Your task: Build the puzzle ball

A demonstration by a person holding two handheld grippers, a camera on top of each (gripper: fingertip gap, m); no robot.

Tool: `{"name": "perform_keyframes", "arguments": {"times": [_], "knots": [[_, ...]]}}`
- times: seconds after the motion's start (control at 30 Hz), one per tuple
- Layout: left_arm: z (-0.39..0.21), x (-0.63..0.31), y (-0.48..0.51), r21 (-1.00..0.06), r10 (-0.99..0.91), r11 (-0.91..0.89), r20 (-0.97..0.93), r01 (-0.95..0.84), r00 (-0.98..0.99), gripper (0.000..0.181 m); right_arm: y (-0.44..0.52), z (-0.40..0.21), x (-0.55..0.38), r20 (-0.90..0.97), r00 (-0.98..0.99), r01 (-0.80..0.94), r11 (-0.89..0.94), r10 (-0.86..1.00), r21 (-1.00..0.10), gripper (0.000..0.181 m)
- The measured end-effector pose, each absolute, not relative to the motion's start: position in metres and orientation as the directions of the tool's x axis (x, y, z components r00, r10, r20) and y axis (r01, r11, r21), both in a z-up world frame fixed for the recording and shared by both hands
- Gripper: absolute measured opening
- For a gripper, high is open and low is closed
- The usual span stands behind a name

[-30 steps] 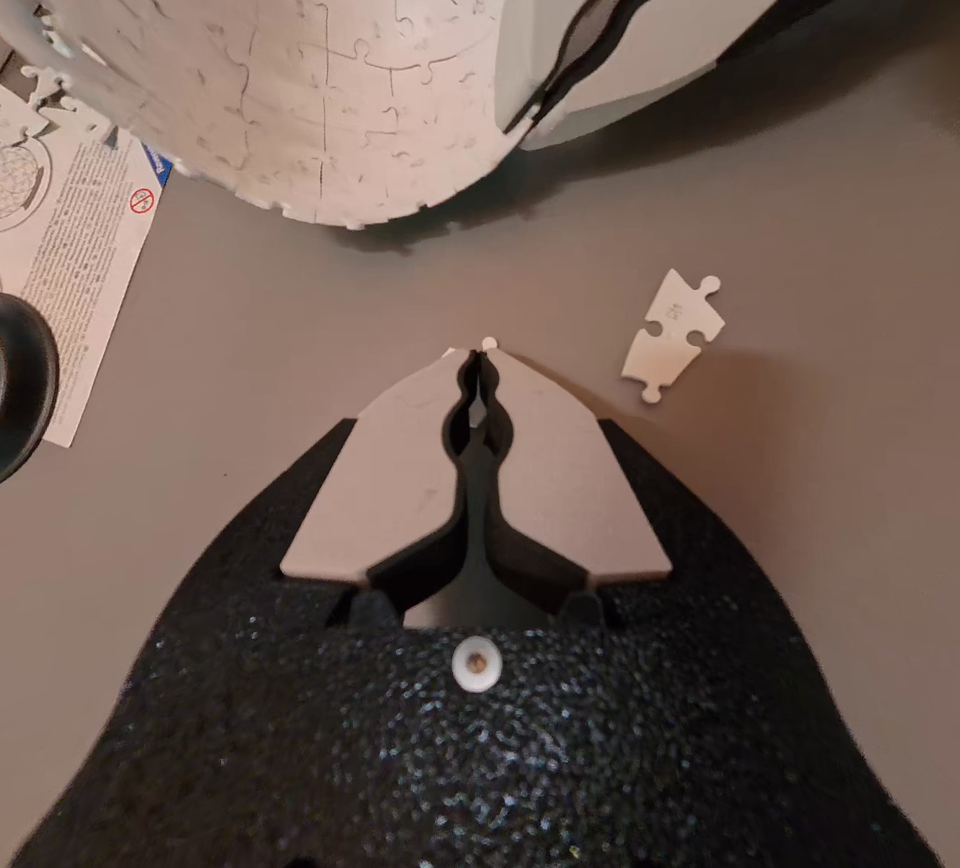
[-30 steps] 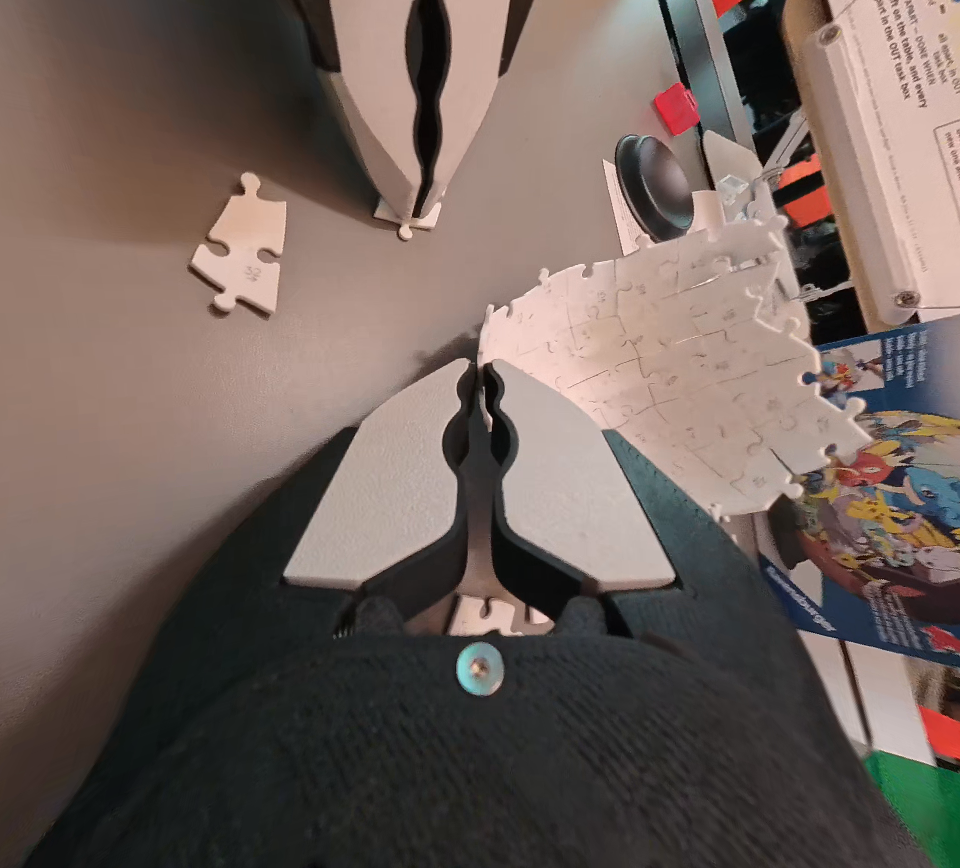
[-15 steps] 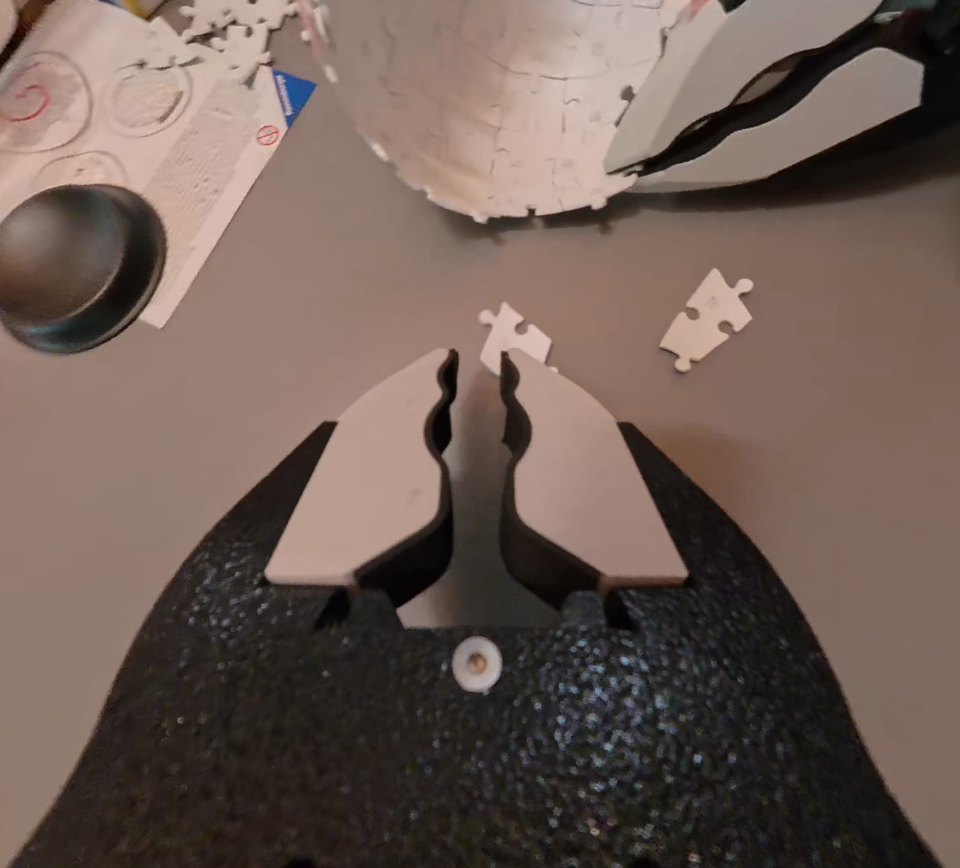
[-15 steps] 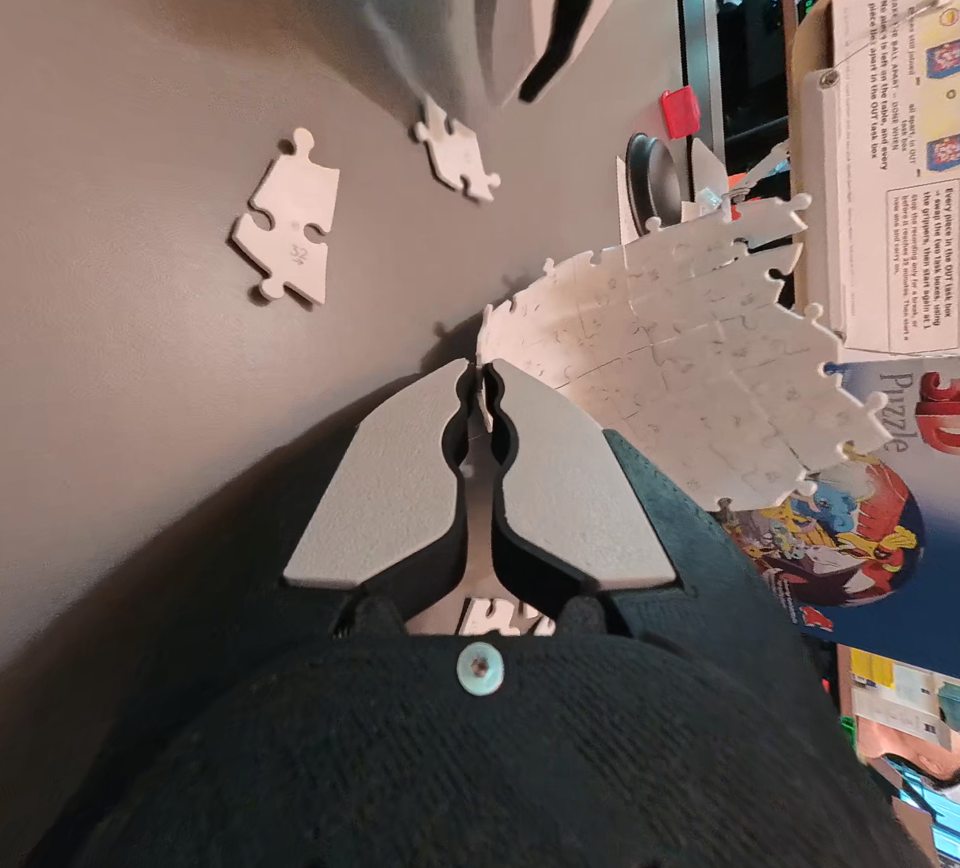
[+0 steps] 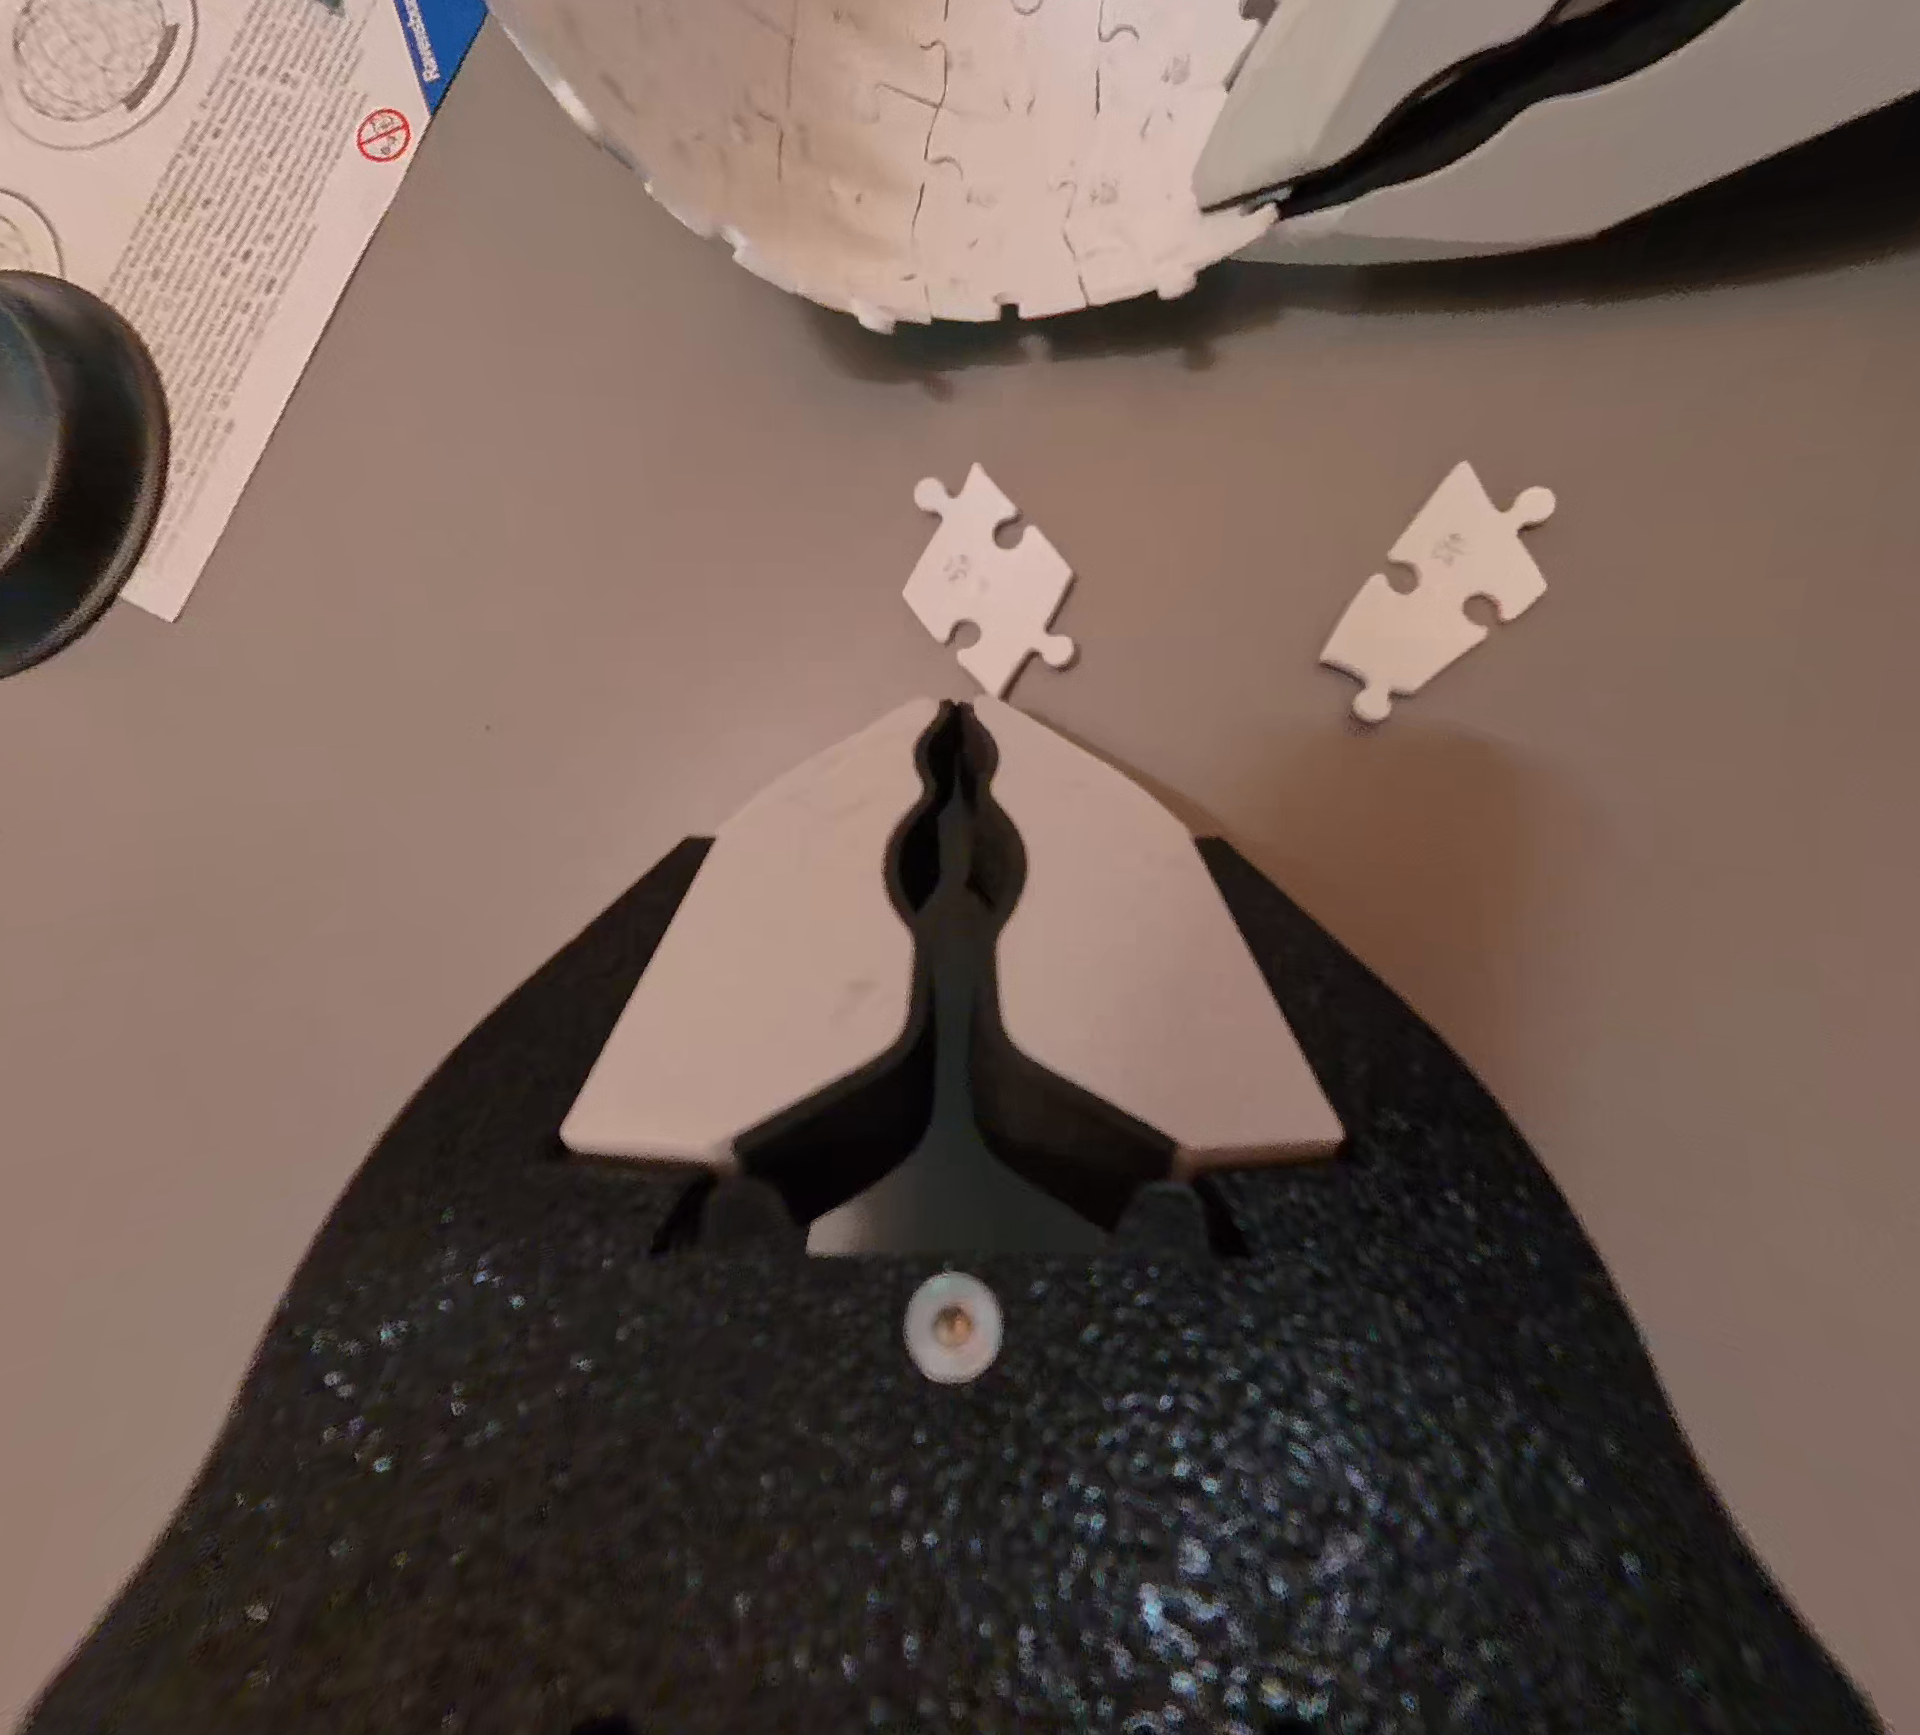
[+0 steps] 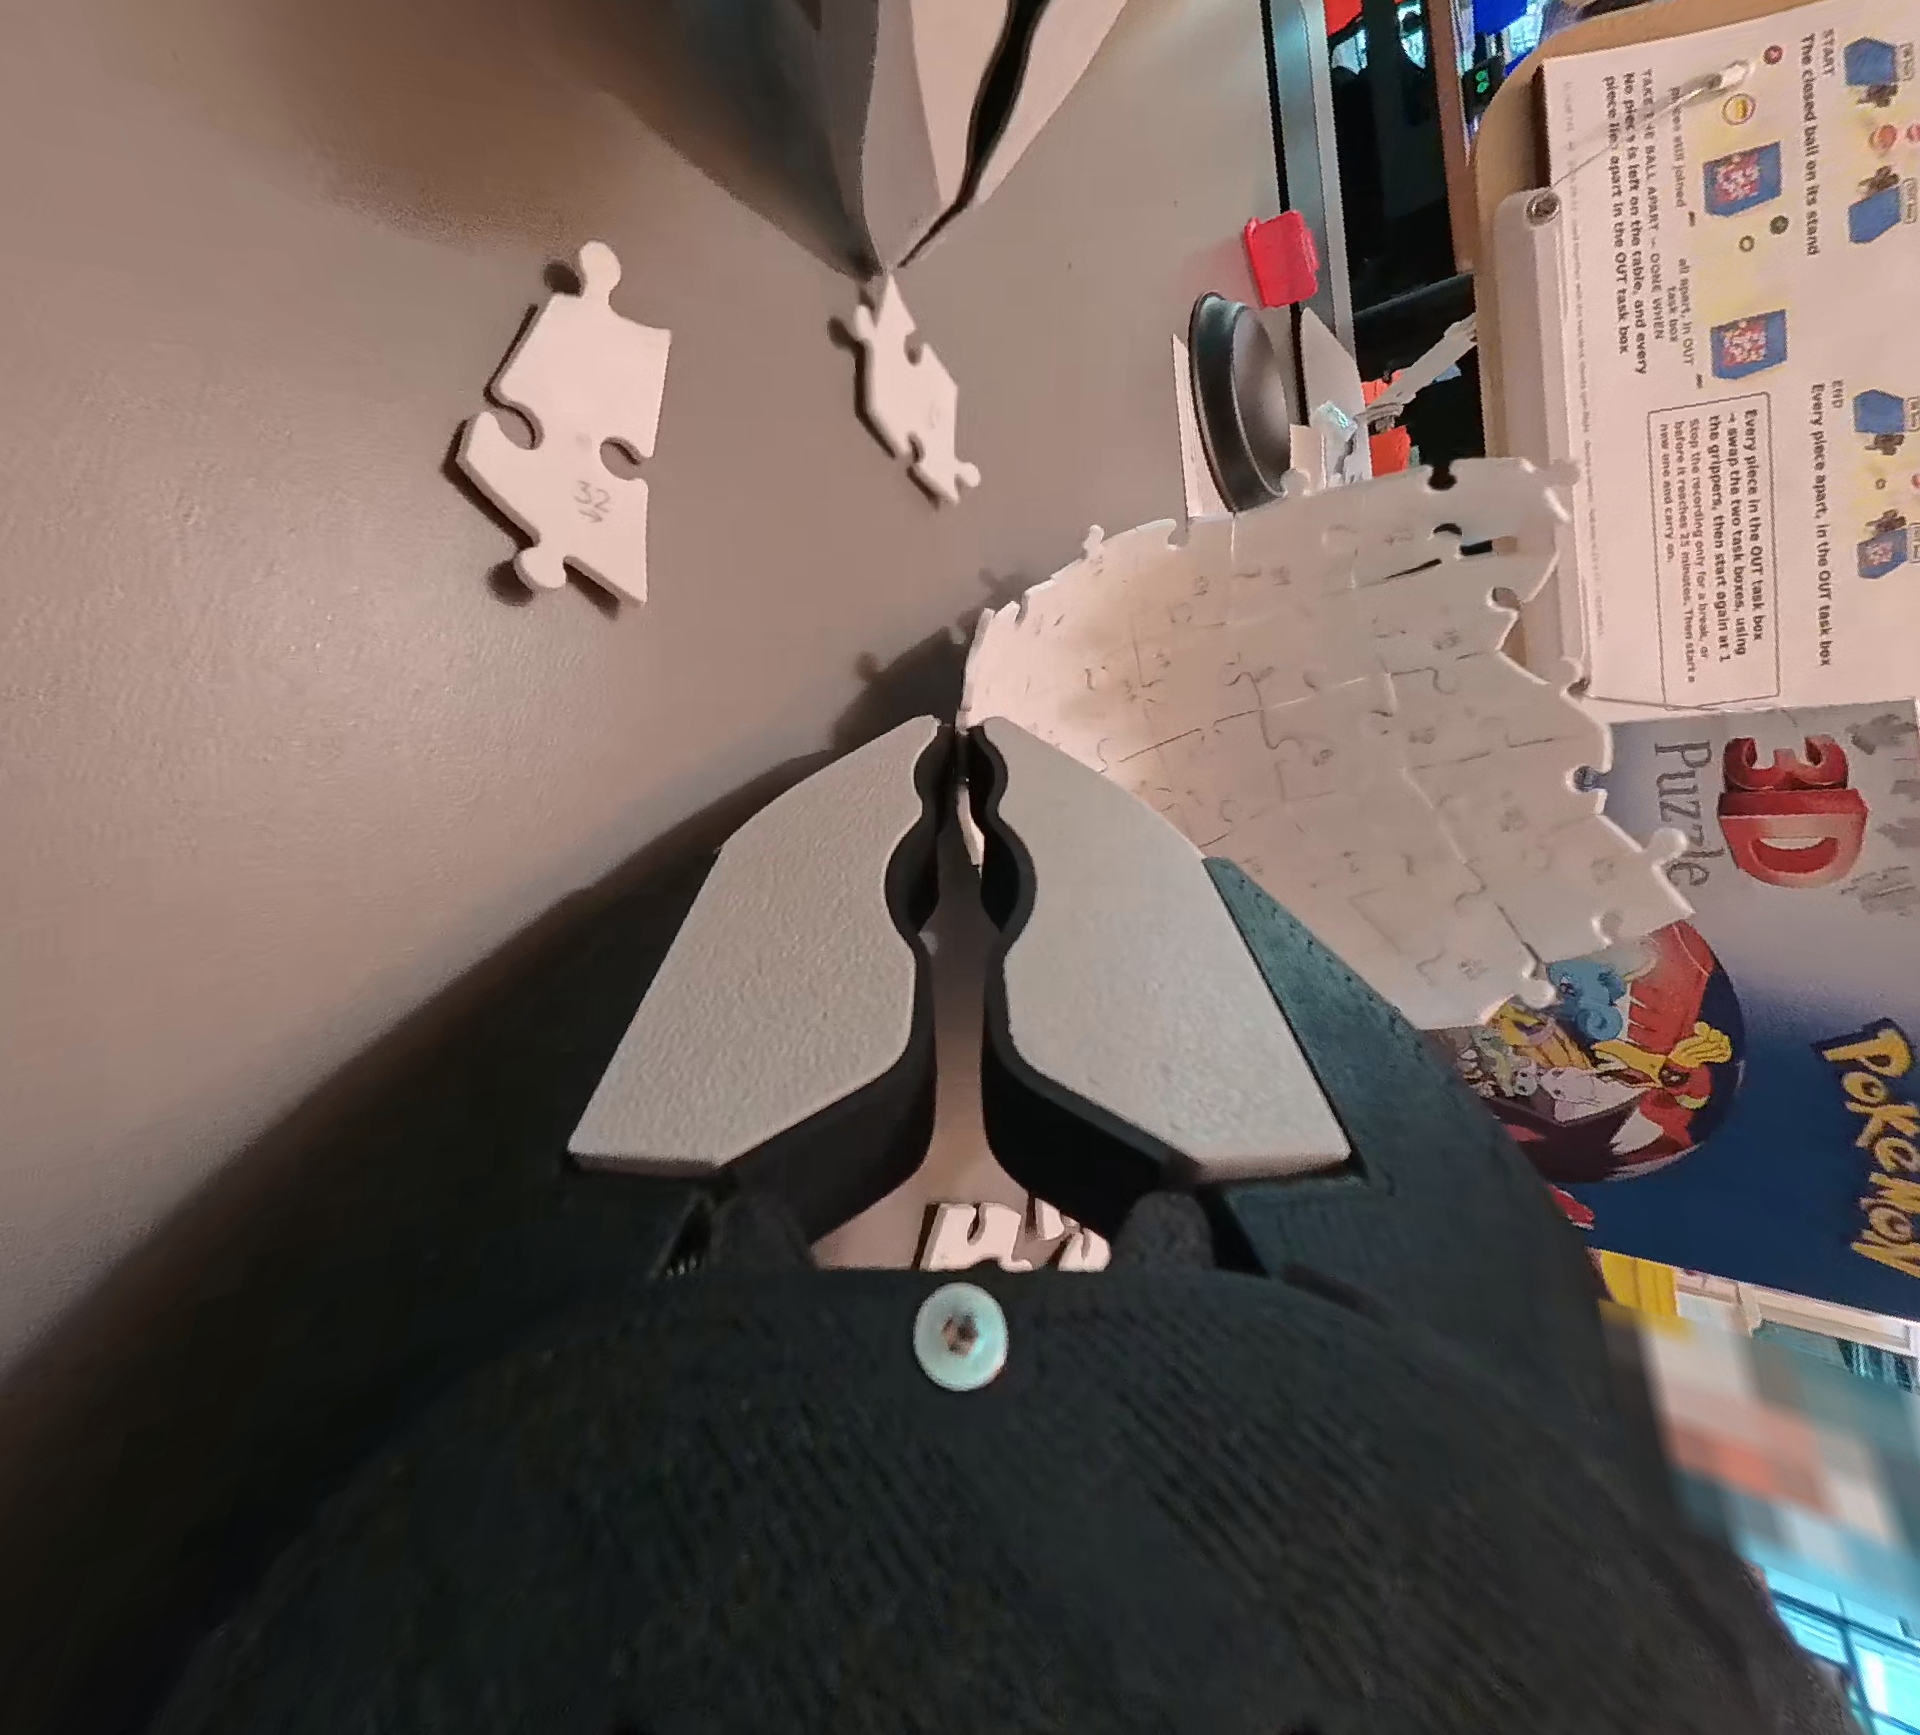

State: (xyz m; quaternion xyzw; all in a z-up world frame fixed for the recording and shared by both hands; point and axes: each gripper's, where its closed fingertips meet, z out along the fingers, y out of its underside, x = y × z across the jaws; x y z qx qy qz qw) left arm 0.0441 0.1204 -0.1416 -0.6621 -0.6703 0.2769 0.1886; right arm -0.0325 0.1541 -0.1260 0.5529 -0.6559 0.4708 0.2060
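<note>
The left tool (image 5: pixel 961 714) is pressed together, empty, its tip just beside a loose puzzle piece (image 5: pixel 987 581) on the grey tabletop (image 5: pixel 520 750). A second piece (image 5: pixel 1439 589) lies apart. The right tool (image 6: pixel 958 735) pinches the edge of the half-built puzzle ball (image 5: pixel 935 54). An instruction sheet (image 5: pixel 229 158) and black stand (image 5: pixel 62 480) sit beyond.

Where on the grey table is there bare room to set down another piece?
Bare grey table lies left of the left tongs, below the leaflet; also right of the rightmost loose piece. Crowded: around the ball shell and the piece-strewn leaflet corner.
</note>
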Motion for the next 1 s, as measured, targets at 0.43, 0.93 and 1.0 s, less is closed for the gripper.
{"name": "perform_keyframes", "arguments": {"times": [0.43,0.93,1.0], "knots": [[-0.130,0.037,0.113,-0.652,0.986,0.005,-0.122,0.758,-0.112,0.011,0.154,-0.129,-0.031,0.829,-0.230,-0.947,-0.080,-0.510,-0.312,0.002],[-0.139,0.017,0.115,-0.649,0.998,-0.035,-0.057,0.760,-0.003,0.011,0.154,-0.129,-0.032,0.821,-0.255,-0.936,-0.081,-0.510,-0.341,0.002],[-0.139,0.014,0.115,-0.649,0.997,-0.079,-0.065,0.756,0.048,0.011,0.154,-0.129,-0.032,0.821,-0.258,-0.935,-0.081,-0.510,-0.344,0.002]]}}
